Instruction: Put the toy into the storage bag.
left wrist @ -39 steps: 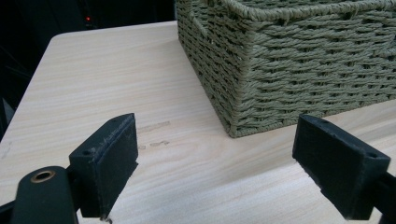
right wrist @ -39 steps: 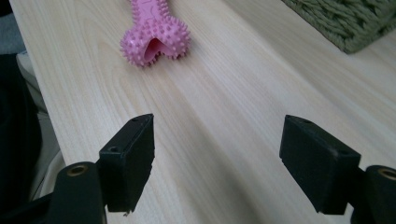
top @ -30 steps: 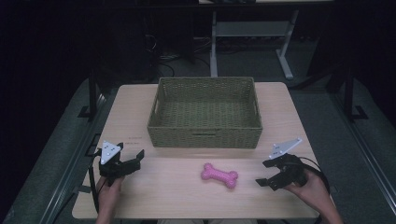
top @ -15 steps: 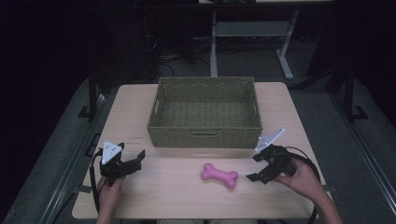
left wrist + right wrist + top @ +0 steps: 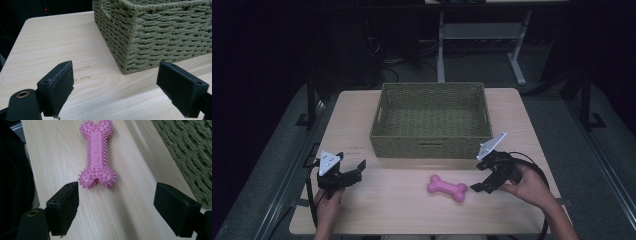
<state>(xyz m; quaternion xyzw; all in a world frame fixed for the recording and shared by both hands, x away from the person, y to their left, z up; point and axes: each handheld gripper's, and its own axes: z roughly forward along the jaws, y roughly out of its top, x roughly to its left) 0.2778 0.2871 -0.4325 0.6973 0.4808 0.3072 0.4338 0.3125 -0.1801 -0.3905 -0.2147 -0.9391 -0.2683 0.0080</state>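
1. Here the pink bone toy (image 5: 447, 187) lies flat on the desk (image 5: 362, 115), in front of the woven basket (image 5: 432, 119) and apart from it.
2. The right gripper (image 5: 481, 181) hangs just beside the toy's right end, and its jaws have just been opening; they now stand wide.
3. In the right gripper view the toy (image 5: 97, 155) lies ahead of the right gripper (image 5: 116, 211), its near end just past the jaw tips, with bare desk between the jaws and nothing held.
4. The left gripper (image 5: 354, 171) sits near the desk's left front edge, well apart from the toy.
5. In the left gripper view the left gripper (image 5: 116, 91) is spread wide and empty, facing the basket's (image 5: 162, 32) near corner.
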